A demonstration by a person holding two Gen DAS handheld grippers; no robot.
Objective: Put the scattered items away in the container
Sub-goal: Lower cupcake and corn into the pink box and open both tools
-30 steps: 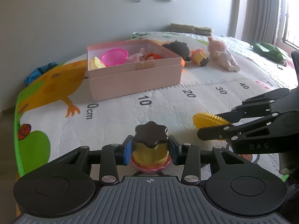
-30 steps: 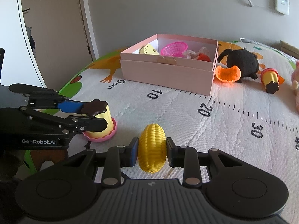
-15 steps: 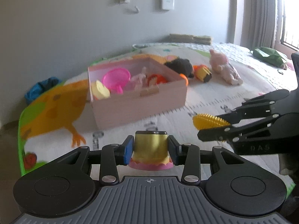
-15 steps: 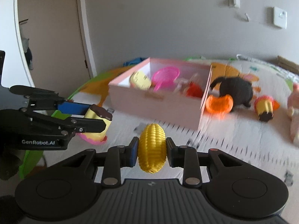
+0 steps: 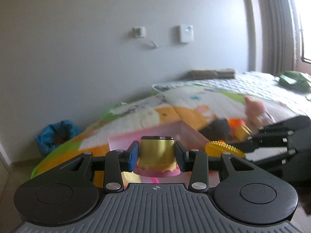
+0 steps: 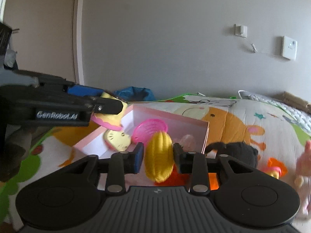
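Observation:
My left gripper [image 5: 157, 156] is shut on a yellow toy cupcake [image 5: 157, 147] with a pink frilled base and a dark top. It hangs over the near left corner of the pink box [image 6: 171, 117], where the cupcake [image 6: 110, 119] shows from the side. My right gripper [image 6: 158, 156] holds a yellow toy corn [image 6: 159, 155] over the box's near edge. Its jaws are opening; the corn sits tilted between the pads, still touched by them. In the left wrist view the corn [image 5: 221, 148] shows at the right, beside the box [image 5: 184, 130].
Inside the box lie a pink basket [image 6: 149, 128] and a yellow face toy [image 6: 117, 141]. A black plush [image 6: 241, 152], an orange toy [image 6: 276, 165] and a pink doll [image 6: 305, 161] lie on the play mat right of it. A blue bag [image 6: 134, 94] sits by the wall.
Both grippers have risen from the mat and moved forward to the pink box, each carrying its toy. The corn has tipped sideways between the right pads.

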